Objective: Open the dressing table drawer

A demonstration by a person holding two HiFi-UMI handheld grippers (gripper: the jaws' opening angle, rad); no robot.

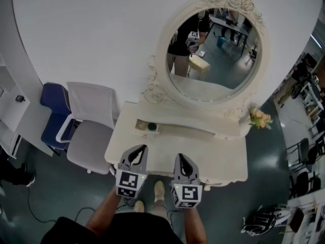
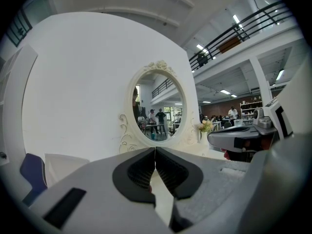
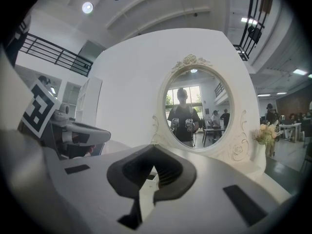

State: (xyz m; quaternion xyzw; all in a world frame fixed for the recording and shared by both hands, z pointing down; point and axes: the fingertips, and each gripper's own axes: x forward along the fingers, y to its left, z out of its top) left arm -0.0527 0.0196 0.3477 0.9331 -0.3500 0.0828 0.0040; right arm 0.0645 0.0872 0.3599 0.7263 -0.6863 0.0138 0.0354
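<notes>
The cream dressing table (image 1: pixel 223 159) stands against the white wall under an oval mirror (image 1: pixel 213 55). On its raised back shelf, at the left end, a small drawer (image 1: pixel 147 127) stands pulled out with a dark round thing inside. My left gripper (image 1: pixel 140 148) and right gripper (image 1: pixel 182 157) hover side by side over the table top's front edge, both pointing at the mirror. The left gripper (image 2: pixel 155 149) has its tips together with nothing between them. So does the right gripper (image 3: pixel 155 147). Neither one touches the drawer.
A white chair (image 1: pixel 89 128) and a blue chair (image 1: pixel 53 111) stand left of the table. A small vase of flowers (image 1: pixel 260 118) sits at the shelf's right end. White shelving (image 1: pixel 10 105) is at far left, office chairs (image 1: pixel 304 156) at right. The person's feet (image 1: pixel 159 189) are under the table's front.
</notes>
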